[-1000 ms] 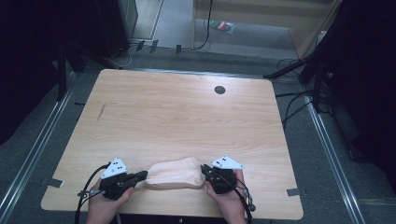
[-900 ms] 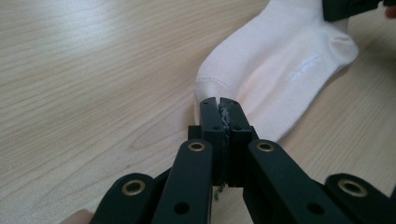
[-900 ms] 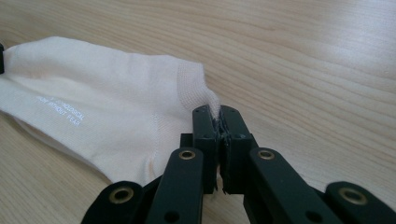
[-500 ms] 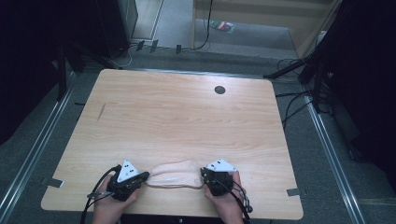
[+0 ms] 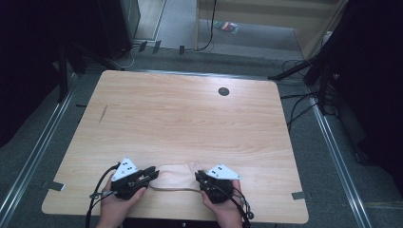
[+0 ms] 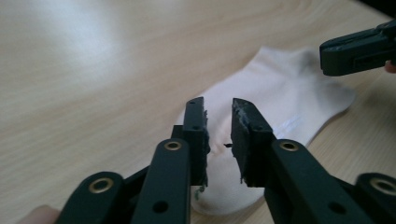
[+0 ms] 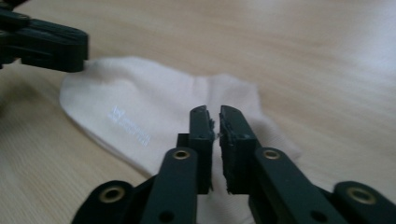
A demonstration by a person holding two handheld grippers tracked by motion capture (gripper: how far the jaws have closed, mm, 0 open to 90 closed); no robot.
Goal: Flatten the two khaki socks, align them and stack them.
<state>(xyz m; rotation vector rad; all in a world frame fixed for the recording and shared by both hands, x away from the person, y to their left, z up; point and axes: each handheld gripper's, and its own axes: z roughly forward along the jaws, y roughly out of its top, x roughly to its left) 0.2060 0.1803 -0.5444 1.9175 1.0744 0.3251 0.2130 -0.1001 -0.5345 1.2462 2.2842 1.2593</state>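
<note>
A pale cream sock (image 5: 176, 173) lies flat on the wooden table (image 5: 190, 118) near its front edge, between my two grippers. My left gripper (image 5: 153, 175) is at the sock's left end. Its jaws have just been opening; in the left gripper view (image 6: 218, 105) they stand apart over the sock (image 6: 289, 88) without pressing it. My right gripper (image 5: 198, 179) is at the sock's right end, and in the right gripper view (image 7: 214, 112) its jaws are nearly together, pinching the edge of the sock (image 7: 140, 102).
A round black grommet hole (image 5: 223, 91) sits at the table's far side and a short dark mark (image 5: 103, 113) at the left. Cables (image 5: 294, 109) trail on the grey floor past the table's right edge.
The sock, held up between both grippers a second ago, now lies flat on the table. The left jaws have parted from it. Both hands have shifted slightly.
</note>
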